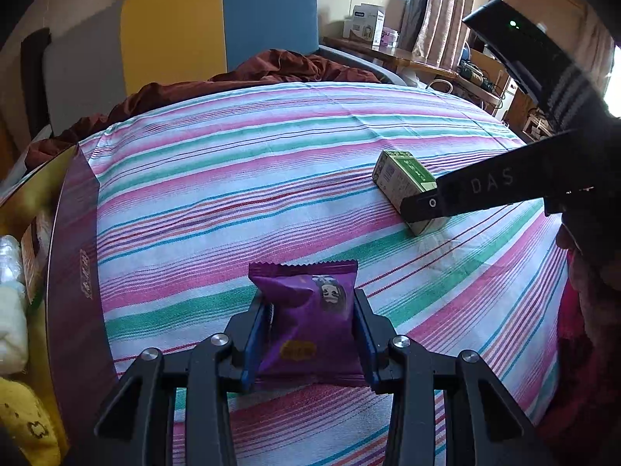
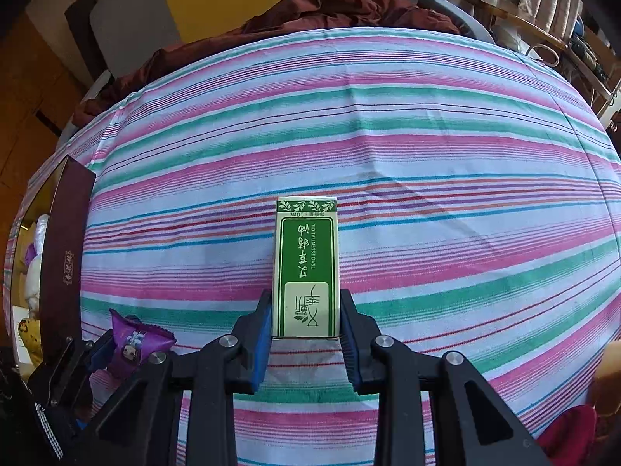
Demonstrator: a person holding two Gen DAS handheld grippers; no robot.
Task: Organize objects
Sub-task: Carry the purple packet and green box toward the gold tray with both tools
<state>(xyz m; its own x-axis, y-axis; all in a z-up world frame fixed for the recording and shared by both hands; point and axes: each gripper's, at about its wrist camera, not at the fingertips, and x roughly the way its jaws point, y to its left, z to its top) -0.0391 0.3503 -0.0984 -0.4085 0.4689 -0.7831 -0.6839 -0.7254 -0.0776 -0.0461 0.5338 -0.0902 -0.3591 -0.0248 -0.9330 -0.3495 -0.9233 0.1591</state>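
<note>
Purple snack packet (image 1: 310,322) sitting between the jaws of the left gripper (image 1: 310,334), pinched on both sides, just above the striped bed sheet (image 1: 233,178). Green carton (image 2: 306,268) lying flat on the sheet, near end between the jaws of the right gripper (image 2: 306,334); pads hugging its sides, full clamping not certain. Looking like the pick-up step for both items. Open storage box (image 1: 71,272) waiting at the left edge, already holding odds and ends. Next, likely: carrying the packet left over the box wall, then releasing; lifting the carton level so as not to let it slip.
</note>
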